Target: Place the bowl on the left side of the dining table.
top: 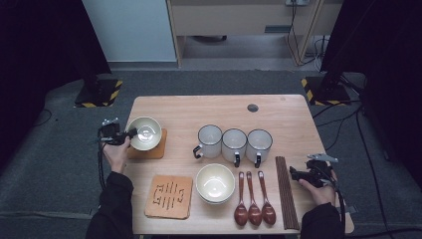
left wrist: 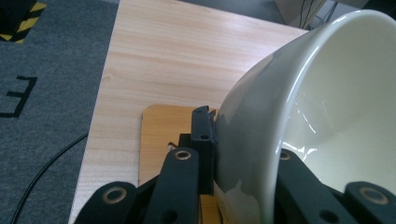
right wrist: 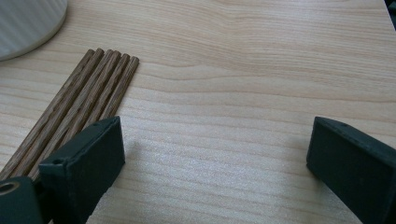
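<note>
While left jaws clamp 1 bowl (top: 145, 133) and right jaws gape empty, 3 mugs (top: 234, 144) wait.

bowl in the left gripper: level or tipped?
Tipped. The bowl leans over the wooden coaster with its mouth partly turned toward the high camera; the left gripper clamps its rim, one jaw inside, one outside.

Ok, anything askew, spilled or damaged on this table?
Nothing spilled or damaged. The one oddity: the bowl over the coaster sits tilted, its rim clamped in the left gripper. Mugs, spoons and chopsticks lie in neat rows.
</note>
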### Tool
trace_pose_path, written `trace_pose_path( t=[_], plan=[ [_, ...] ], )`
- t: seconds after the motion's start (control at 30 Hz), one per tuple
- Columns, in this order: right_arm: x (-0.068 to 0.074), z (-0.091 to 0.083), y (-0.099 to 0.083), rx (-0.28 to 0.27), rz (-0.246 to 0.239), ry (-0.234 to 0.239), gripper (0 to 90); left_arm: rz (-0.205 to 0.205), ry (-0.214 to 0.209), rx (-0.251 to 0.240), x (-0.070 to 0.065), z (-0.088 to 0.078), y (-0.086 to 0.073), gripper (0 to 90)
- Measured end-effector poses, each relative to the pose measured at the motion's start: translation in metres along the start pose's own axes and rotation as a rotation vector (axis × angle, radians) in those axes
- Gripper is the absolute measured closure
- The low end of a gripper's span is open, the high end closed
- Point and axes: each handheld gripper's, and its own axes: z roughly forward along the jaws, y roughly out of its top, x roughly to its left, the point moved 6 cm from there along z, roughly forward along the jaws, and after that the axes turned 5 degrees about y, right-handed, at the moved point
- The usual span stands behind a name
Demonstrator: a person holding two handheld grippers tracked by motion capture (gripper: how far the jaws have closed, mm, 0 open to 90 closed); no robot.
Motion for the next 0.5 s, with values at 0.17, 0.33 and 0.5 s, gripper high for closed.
trace_pose_path(
  t=[0.17,0.33,0.5],
  plan=[
    [0.0,0.0,0.0,0.0,0.0,0.0,4.4,-0.018,0.011,0.021,0.007,0.004,-0.005,79.9],
    [0.0,0.0,0.0,0.0,0.0,-0.001,4.4,-0.017,0.023,0.051,0.009,0.009,-0.011,79.9],
    [0.0,0.0,0.0,0.0,0.0,-0.001,4.4,-0.007,0.024,0.062,0.008,0.01,-0.012,79.9]
  ],
)
